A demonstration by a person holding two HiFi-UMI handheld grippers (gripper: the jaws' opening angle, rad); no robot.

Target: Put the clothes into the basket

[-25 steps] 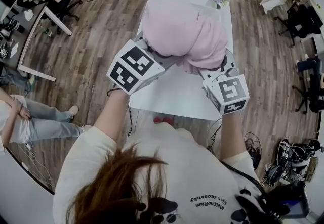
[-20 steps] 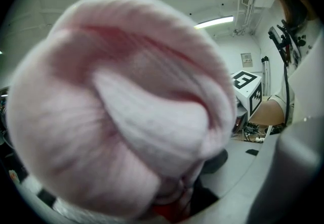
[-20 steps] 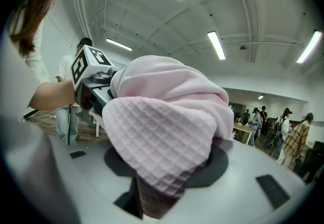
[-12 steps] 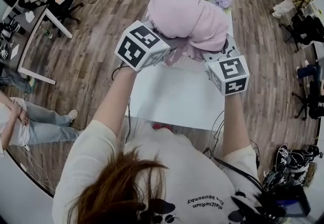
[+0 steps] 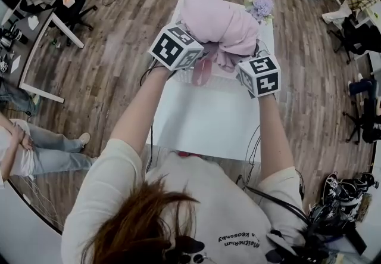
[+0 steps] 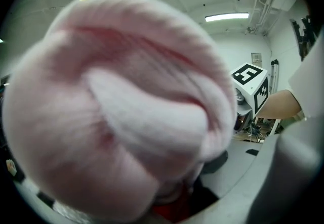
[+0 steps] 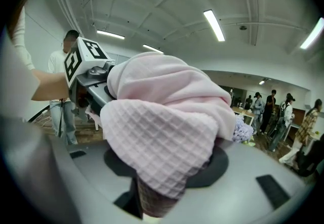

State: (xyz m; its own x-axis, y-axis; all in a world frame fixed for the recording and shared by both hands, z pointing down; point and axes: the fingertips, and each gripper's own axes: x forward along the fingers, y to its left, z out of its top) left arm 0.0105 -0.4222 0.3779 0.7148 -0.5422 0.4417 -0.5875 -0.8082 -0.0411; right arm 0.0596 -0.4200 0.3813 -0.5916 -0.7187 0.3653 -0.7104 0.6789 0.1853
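Carrying step: the left claw (image 5: 196, 57) and right claw (image 5: 243, 61) are both clamped on the pink clothes bundle (image 5: 217, 21), which hangs above the table's (image 5: 202, 126) far end; the next move is probably to lower it into what looks like the basket (image 5: 186, 75) beneath, then release.

— How do the arms stand?
— The bare left forearm (image 5: 140, 111) and right forearm (image 5: 271, 132) reach forward side by side.
— And the tools?
— The grey two-jaw left gripper (image 5: 189, 57) and right gripper (image 5: 245, 69) tilt slightly down, each clamped on the pale pink waffle-knit cloth (image 5: 217, 24).
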